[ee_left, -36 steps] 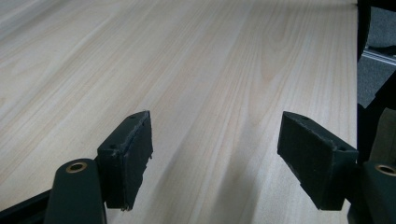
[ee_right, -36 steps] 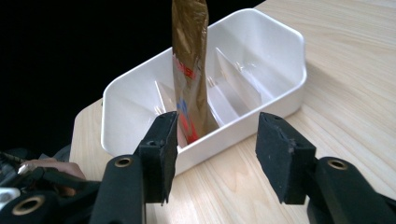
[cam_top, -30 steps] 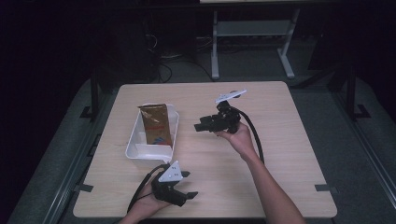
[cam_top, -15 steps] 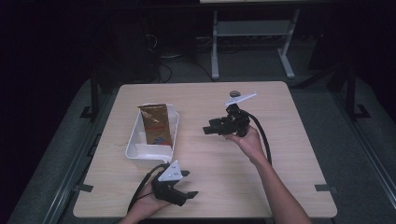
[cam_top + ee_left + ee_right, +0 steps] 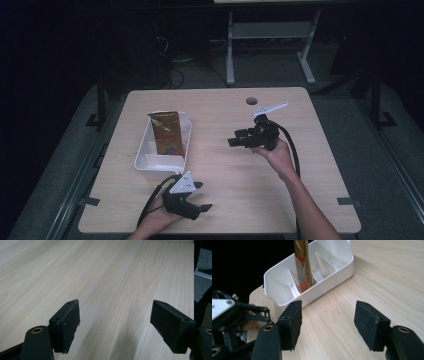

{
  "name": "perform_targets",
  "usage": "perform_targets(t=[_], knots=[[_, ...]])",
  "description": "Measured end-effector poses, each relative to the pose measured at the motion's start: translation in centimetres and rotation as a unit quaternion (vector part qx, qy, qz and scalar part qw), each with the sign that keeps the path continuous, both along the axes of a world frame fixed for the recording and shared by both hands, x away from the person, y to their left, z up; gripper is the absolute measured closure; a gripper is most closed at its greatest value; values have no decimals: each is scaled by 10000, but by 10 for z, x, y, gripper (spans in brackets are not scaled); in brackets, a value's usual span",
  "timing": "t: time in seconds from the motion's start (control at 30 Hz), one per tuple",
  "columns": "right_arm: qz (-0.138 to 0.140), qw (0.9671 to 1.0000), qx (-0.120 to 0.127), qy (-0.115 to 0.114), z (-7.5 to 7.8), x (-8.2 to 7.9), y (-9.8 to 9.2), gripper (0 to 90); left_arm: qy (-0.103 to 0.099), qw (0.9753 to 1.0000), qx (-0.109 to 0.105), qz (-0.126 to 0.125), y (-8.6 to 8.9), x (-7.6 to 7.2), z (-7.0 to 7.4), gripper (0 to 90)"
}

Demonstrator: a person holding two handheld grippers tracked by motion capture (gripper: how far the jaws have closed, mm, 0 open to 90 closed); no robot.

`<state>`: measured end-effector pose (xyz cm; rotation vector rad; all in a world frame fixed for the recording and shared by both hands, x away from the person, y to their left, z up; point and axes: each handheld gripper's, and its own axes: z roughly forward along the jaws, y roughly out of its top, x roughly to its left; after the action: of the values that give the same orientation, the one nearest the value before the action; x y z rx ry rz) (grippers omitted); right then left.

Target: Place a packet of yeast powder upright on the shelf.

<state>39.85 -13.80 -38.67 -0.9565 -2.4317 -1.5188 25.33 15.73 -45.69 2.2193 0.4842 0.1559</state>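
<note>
I see the tall gold-brown foil snack bag (image 5: 166,132) standing upright in the middle compartment of the white plastic divided bin (image 5: 145,159), left of the table's centre. My right gripper (image 5: 240,138), jaws apart and empty, hovers to its right, pointing at it. My left gripper (image 5: 198,197), jaws apart too, sits by the pale wooden table's (image 5: 300,200) near edge.

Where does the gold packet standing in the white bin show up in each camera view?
High view: the gold packet stands in the white bin, left of centre on the table.
Left gripper view: bare tabletop between open jaws; no packet here.
Right gripper view: the packet rises at top centre, in the bin's middle compartment.
Shared landmark: the light wood tabletop.
</note>
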Motion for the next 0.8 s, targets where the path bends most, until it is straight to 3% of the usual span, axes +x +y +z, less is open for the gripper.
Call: perform_targets(t=[0.8], knots=[[-156,9998,-93,13,-5,-21,-37,348,24,9999,-51,94,1,3,1,228]])
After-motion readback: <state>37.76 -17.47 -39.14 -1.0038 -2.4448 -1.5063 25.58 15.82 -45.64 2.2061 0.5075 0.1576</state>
